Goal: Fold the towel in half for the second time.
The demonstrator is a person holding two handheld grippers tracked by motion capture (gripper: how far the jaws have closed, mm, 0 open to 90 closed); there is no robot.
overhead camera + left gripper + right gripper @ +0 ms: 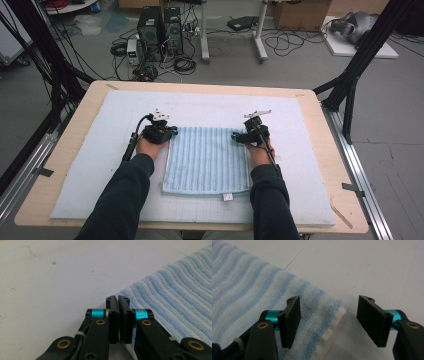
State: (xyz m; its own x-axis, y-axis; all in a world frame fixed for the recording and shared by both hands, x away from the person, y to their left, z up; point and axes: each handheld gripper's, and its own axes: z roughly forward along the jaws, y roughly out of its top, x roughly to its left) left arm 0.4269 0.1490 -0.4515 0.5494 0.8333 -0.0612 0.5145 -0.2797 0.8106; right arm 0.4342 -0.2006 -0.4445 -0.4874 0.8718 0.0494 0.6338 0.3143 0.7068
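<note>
Folded blue-and-white striped towel (pixel 207 160) lies flat near the middle of the white foam mat (pixel 90 165) that covers the wooden table (pixel 320 120); a small white tag (pixel 228 197) sits at its near edge. Left gripper (pixel 173 132) rests at the towel's far left corner, right gripper (pixel 235 136) at the far right corner, each held by a hand in a dark sleeve. In the left gripper view the left gripper (pixel 118 300) has its jaws pressed together, pad against pad, with nothing visibly between them; the towel (pixel 180 297) edge lies just beside and to the right of the tips, the bare mat (pixel 55 285) on the other side. In the right gripper view the right gripper (pixel 329 312) stands wide apart, straddling the towel (pixel 249 287) corner: one jaw is over the cloth, the other over the bare mat (pixel 372 267), and the corner lies between them, ungripped. Beyond the table, two computer towers (pixel 160 32) and loose cables rest on the floor.
</note>
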